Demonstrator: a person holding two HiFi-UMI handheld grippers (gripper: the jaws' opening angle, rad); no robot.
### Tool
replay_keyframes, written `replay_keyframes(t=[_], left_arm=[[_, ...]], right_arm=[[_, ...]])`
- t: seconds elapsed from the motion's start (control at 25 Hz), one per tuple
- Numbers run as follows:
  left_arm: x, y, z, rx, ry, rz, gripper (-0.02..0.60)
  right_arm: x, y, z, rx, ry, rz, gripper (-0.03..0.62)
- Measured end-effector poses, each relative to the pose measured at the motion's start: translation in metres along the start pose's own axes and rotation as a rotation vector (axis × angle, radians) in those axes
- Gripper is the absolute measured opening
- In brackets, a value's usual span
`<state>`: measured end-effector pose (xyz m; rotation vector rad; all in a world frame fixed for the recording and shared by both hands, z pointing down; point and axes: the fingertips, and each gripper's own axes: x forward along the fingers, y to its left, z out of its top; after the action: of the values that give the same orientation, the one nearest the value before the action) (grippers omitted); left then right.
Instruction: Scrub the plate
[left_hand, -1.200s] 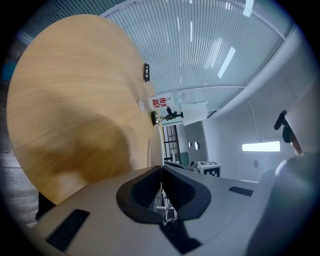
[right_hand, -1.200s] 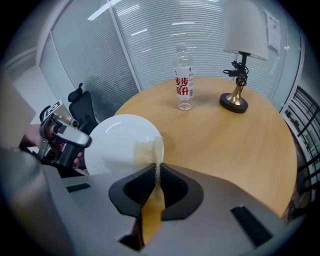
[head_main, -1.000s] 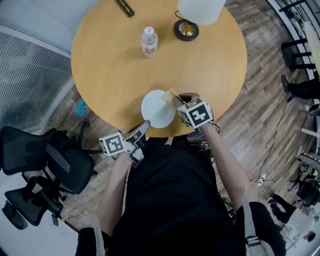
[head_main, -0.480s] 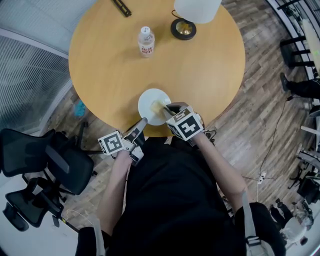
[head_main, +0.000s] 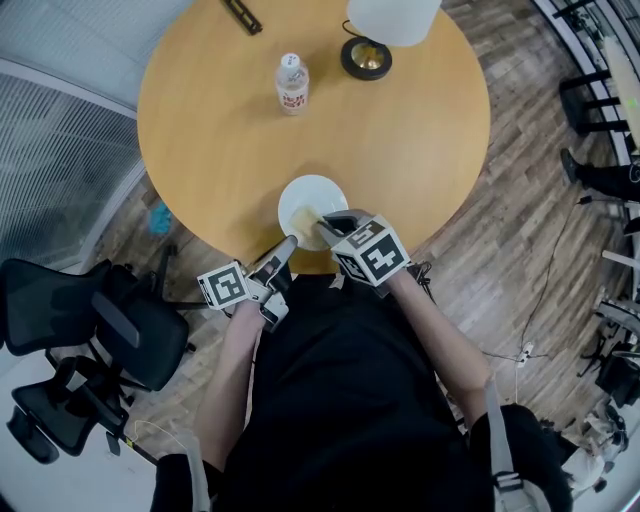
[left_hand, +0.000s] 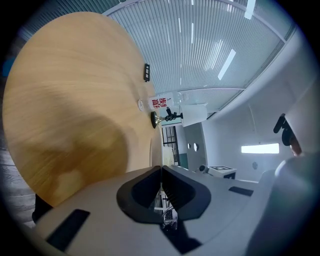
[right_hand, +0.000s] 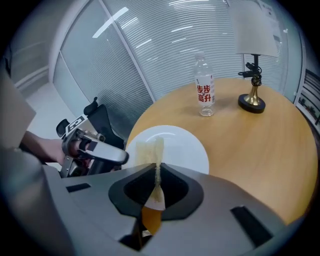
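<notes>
A white plate (head_main: 312, 200) lies at the near edge of the round wooden table (head_main: 410, 140). My left gripper (head_main: 287, 247) reaches in from the near left and is shut on the plate's near rim. In the left gripper view the plate (left_hand: 155, 147) shows edge-on between the closed jaws of that gripper (left_hand: 161, 169). Over the near part of the plate, my right gripper (head_main: 326, 222) is shut on a yellowish sponge (right_hand: 149, 150), which sticks out of its jaws (right_hand: 158, 167) over the plate (right_hand: 187, 147).
A clear bottle with a red label (head_main: 292, 83) and a table lamp (head_main: 366, 55) stand at the table's far side. A black object (head_main: 243, 15) lies at the far edge. Black office chairs (head_main: 80, 320) stand on the floor to the left.
The right gripper has carried the sponge from the plate's right rim leftward and nearer, over the plate. The left gripper has stayed on the rim.
</notes>
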<state>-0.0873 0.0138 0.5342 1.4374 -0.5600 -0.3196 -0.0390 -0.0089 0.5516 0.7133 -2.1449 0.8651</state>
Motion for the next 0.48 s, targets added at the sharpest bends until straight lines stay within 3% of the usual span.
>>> replay_keyframes(t=[0.24, 0.36, 0.48], left_arm=[[-0.002, 0.003, -0.001, 0.073, 0.043, 0.015, 0.023], [-0.002, 0.004, -0.005, 0.043, 0.052, 0.027, 0.022], [-0.007, 0.015, -0.004, 0.148, 0.100, 0.111, 0.023]], right_arm=[[-0.005, -0.056, 0.006, 0.032, 0.000, -0.126, 0.031], [-0.008, -0.080, 0.011, 0.059, -0.010, -0.184, 0.031], [-0.008, -0.090, 0.018, 0.076, -0.020, -0.215, 0.031]])
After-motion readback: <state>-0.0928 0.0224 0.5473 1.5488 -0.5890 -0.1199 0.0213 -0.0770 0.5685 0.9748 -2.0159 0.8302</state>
